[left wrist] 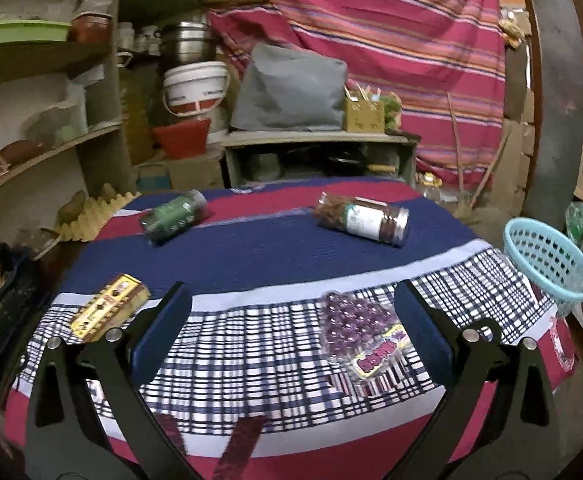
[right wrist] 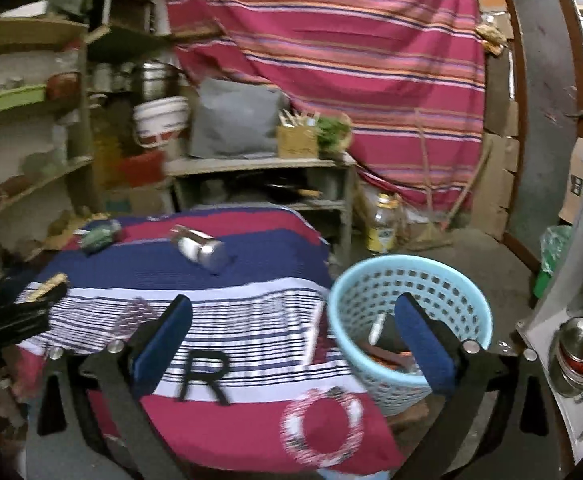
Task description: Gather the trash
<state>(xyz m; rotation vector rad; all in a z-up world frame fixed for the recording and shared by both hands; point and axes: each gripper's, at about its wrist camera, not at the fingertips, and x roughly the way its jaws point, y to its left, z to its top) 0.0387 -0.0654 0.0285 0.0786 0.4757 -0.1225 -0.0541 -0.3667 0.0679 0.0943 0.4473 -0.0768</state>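
Note:
On the cloth-covered table (left wrist: 251, 256) lie a yellow box (left wrist: 109, 306), a green jar (left wrist: 173, 214) on its side, a brown-filled jar with a white label (left wrist: 361, 220), also on its side, and a purple candy packet (left wrist: 361, 332). My left gripper (left wrist: 291, 320) hovers open over the table's near edge, holding nothing; the packet lies just inside its right finger. A light blue basket (right wrist: 411, 280) stands off the table's right corner with some trash inside. My right gripper (right wrist: 291, 332) is open and empty, its right finger in front of the basket.
Cluttered shelves (left wrist: 39, 148) line the left side. Behind the table stands a low shelf unit (right wrist: 259, 168) with a grey bag, and a white bucket sits to its left. A yellow oil bottle (right wrist: 381, 224) stands on the floor. A steel pot (right wrist: 581, 344) sits at the far right.

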